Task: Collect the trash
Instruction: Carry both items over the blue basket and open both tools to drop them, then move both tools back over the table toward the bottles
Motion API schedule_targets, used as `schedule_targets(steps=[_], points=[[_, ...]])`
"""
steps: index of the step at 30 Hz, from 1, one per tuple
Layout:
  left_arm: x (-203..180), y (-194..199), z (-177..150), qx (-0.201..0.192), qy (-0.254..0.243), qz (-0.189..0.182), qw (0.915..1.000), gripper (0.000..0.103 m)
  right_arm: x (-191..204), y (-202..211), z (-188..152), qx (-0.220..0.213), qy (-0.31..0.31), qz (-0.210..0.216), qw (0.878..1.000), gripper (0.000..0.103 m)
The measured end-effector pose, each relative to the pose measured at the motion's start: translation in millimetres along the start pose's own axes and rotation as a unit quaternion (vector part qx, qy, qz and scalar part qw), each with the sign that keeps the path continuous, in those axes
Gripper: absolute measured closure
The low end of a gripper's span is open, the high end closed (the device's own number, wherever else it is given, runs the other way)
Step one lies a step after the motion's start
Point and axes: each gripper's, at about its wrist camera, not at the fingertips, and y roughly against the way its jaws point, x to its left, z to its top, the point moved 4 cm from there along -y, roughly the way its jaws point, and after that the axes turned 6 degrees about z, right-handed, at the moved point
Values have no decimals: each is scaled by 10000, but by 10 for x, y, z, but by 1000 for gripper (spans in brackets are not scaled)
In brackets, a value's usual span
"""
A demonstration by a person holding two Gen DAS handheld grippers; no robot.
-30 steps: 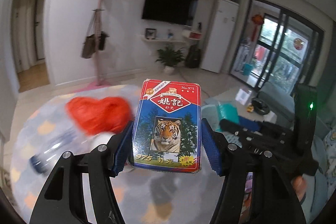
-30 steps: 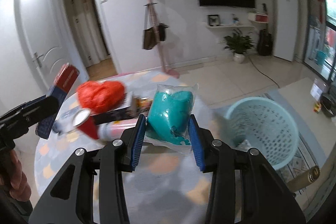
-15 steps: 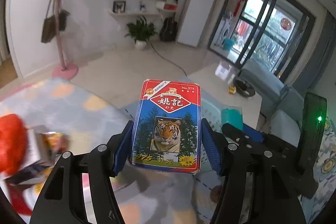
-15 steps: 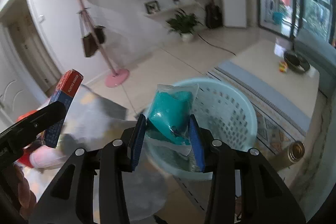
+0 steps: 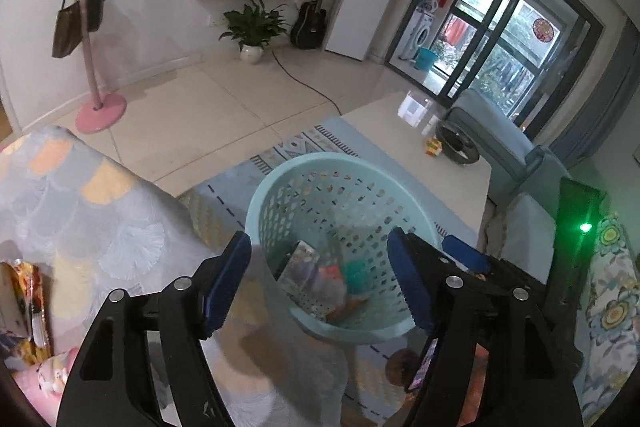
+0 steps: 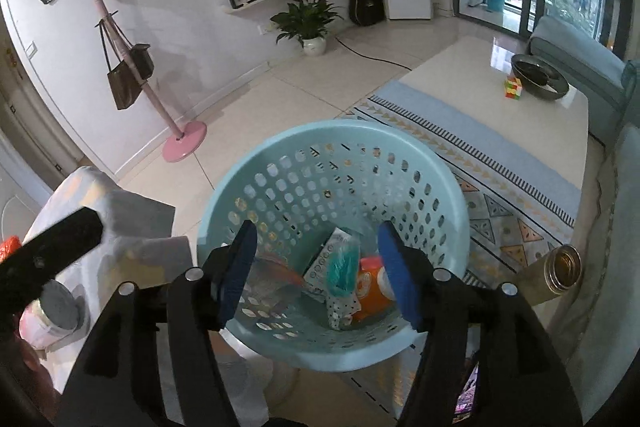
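Trash in basket point(image 6: 280, 163) motion-blurred in both views; teal item point(image 6: 342, 269) smeared, card box point(image 5: 298, 267) print unreadable. Wrapper point(image 5: 28, 291) at left frame edge cut off. Jar point(image 6: 56, 311) lower left partly hidden behind black gripper finger.

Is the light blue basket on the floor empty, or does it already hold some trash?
It holds trash. Inside the basket, an orange package and a teal bag lie with other wrappers at the bottom.

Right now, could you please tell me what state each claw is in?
Left claw: open, empty, jaws just opened above the basket.
Right claw: open, empty, jaws just opened above the basket.
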Motion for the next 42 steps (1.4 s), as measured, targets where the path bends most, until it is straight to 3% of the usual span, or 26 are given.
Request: schedule_targets(steps=[6, 12, 18, 24, 28, 31, 33, 36, 42], points=[[14, 325, -96, -261, -55, 48, 9996, 34, 31, 153, -5, -58, 9, 158, 9999, 44], [131, 941, -162, -817, 12, 109, 9966, 34, 510, 569, 9, -355, 552, 501, 9966, 44], [501, 1650, -308, -1317, 315, 524, 9894, 34, 1190, 813, -96, -433, 1125, 1185, 9856, 44], [1210, 2216, -510, -1590, 838, 1252, 9757, 34, 1789, 763, -259, -214, 1589, 1678, 9727, 44], [1806, 2453, -700, -1515, 1267, 1672, 9659, 34, 2130, 617, -338, 73, 1722, 2055, 9634, 47], [2153, 2537, -779, -1409, 1424, 1918, 9608, 34, 2317, 504, -410, 309, 1820, 2222, 9574, 59], [2419, 2533, -826, -1209, 1493, 2113, 9584, 34, 2427, 410, -440, 427, 1899, 2221, 9554, 65], [2776, 2489, -884, -1003, 1565, 2337, 9544, 34, 2564, 250, -470, 625, 2004, 2169, 9534, 65], [3280, 2257, -895, -548, 1695, 2283, 9571, 34, 2658, 37, -526, 1099, 2309, 1974, 9464, 65]])
